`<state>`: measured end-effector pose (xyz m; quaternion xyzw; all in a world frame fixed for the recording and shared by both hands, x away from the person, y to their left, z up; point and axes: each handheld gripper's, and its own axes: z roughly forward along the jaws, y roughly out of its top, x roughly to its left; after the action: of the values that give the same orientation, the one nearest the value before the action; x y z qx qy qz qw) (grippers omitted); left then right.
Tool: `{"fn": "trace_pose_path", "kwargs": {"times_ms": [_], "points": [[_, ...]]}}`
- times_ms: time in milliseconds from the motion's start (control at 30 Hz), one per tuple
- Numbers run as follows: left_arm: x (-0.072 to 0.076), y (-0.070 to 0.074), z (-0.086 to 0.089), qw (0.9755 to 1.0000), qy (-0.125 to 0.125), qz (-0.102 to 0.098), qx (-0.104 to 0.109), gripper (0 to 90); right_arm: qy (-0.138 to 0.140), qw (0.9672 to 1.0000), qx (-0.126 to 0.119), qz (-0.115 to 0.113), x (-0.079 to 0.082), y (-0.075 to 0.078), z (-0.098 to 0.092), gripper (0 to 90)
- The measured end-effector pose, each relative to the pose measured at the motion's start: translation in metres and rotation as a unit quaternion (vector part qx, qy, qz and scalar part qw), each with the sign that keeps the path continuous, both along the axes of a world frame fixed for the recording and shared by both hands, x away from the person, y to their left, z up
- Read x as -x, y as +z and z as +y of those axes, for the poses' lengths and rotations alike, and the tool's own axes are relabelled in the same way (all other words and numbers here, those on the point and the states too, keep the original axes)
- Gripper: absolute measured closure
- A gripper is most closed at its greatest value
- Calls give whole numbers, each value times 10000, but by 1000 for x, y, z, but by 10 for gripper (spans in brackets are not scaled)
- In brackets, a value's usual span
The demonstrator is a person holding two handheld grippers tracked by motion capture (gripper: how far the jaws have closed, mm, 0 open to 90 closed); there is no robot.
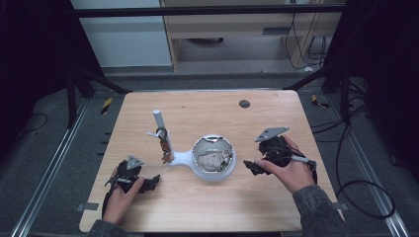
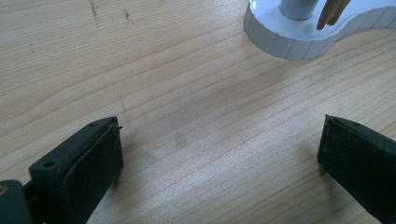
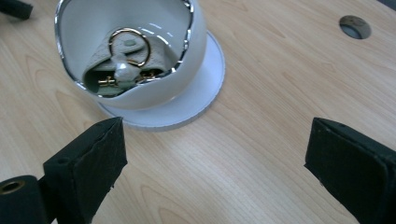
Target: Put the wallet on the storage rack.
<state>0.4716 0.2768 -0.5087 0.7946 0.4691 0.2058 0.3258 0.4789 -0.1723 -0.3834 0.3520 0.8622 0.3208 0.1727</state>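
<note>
A white stand (image 1: 180, 158) joins a round bowl (image 1: 197, 148) to an upright post (image 1: 159, 121), from which a small bunch of keys and tags (image 1: 165, 148) hangs. Inside the bowl lies a beige key pouch (image 1: 211, 160) with a gold ring (image 3: 128, 44). My right gripper (image 1: 249, 167) is just right of the bowl, open and empty; its own view looks at the bowl (image 3: 187, 70) over open jaws (image 3: 215, 144). My left gripper (image 1: 150, 182) rests low on the table in front of the post, also open (image 2: 219, 140), with the stand's base (image 2: 289, 42) ahead of it.
A dark round hole (image 1: 244, 103) sits in the wooden table (image 1: 207, 207) near its far edge. Black frame struts stand at both far corners. Cables (image 1: 365, 197) lie on the floor to the right.
</note>
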Motion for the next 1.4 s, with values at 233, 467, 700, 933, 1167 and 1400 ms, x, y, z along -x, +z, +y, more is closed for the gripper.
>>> {"fn": "trace_pose_path", "kwargs": {"times_ms": [233,467,700,933,1167,1400], "points": [[0,0,0,10000,1,-2,11,0,-241,9995,-175,-99,1,-5,-13,55],[0,0,0,10000,1,-1,12,0,-376,9990,-232,-87,1,-14,-24,58],[0,0,0,10000,1,0,12,0,-668,9972,-320,-49,-2,-26,-37,64],[0,0,0,10000,1,-2,12,0,-830,9958,-376,29,-8,-37,-47,64],[0,0,0,10000,3,-1,14,0,-974,9943,-401,187,-14,-49,-53,58],[0,0,0,10000,1,0,16,0,-1077,9927,-428,341,-21,-63,-57,51]]}}
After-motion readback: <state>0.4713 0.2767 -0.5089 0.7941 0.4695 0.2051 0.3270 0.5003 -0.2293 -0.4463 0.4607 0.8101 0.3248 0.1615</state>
